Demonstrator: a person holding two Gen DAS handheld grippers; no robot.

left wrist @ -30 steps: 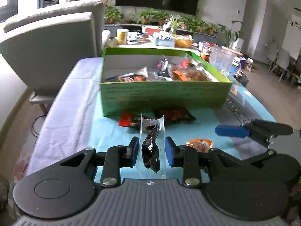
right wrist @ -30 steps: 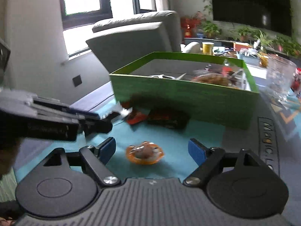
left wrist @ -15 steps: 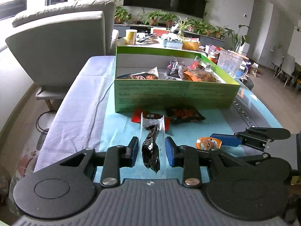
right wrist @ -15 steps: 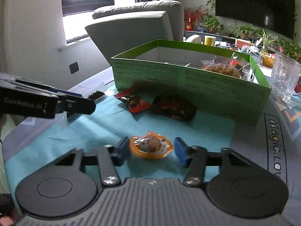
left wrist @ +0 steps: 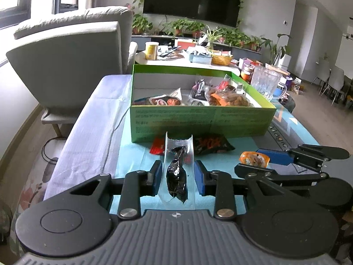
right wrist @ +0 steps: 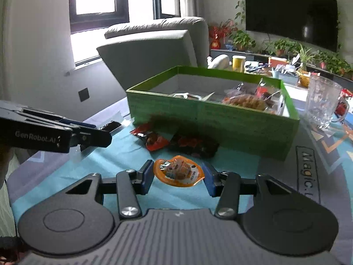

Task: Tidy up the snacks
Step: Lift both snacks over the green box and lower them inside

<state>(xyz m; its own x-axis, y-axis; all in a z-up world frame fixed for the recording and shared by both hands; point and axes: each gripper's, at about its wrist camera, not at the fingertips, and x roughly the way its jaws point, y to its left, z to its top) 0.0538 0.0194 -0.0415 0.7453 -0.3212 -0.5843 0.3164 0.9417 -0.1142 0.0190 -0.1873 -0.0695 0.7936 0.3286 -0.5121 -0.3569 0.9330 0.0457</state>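
Note:
My left gripper (left wrist: 178,170) is shut on a clear packet with a dark snack (left wrist: 176,176), held lengthwise above the blue mat. My right gripper (right wrist: 178,172) has both blue pads against an orange jelly cup (right wrist: 178,173); from the left wrist view the same cup (left wrist: 253,159) sits between the right gripper's fingers (left wrist: 273,155). The left gripper (right wrist: 97,132) juts in from the left of the right wrist view. Behind both stands the green box (left wrist: 198,121) with several snack packets inside. A red packet (right wrist: 154,140) and a dark packet (right wrist: 194,145) lie against its front wall.
A glass mug (right wrist: 322,101) stands right of the box. A grey armchair (left wrist: 66,61) is close to the table's left far corner. Behind the box is a second table crowded with cups, a basket and plants. A lilac cloth (left wrist: 94,132) covers the table's left side.
The right gripper's jaws came in from wide apart onto the orange cup. The left gripper kept its hold on the clear packet.

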